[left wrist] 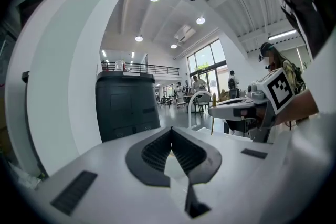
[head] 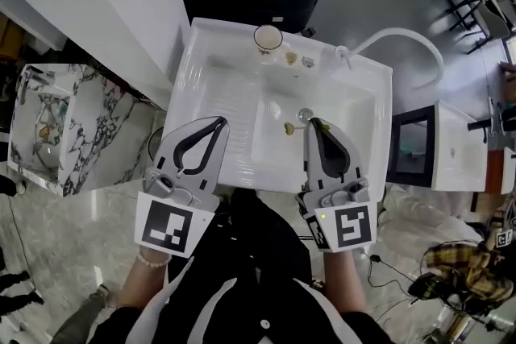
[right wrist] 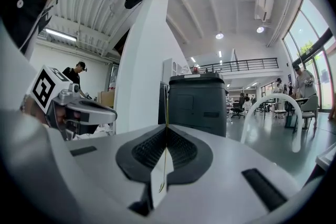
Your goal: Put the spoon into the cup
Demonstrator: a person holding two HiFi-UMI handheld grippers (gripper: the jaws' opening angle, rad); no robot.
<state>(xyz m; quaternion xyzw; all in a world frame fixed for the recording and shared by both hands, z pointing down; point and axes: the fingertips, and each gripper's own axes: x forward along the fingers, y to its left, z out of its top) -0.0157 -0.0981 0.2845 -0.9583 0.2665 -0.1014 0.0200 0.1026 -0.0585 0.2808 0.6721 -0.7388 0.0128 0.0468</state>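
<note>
R gripper clamped on thin gold spoon, held over white sink nr the drain. L gripper closed, nothing in it. The cup sits at sink's back rim, well apart from spoon.

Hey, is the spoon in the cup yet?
No, the right gripper is shut on the thin gold spoon, well apart from the cup.

A glossy white sink, a shiny gold-coloured metal spoon, a polished marble-veined counter.
</note>
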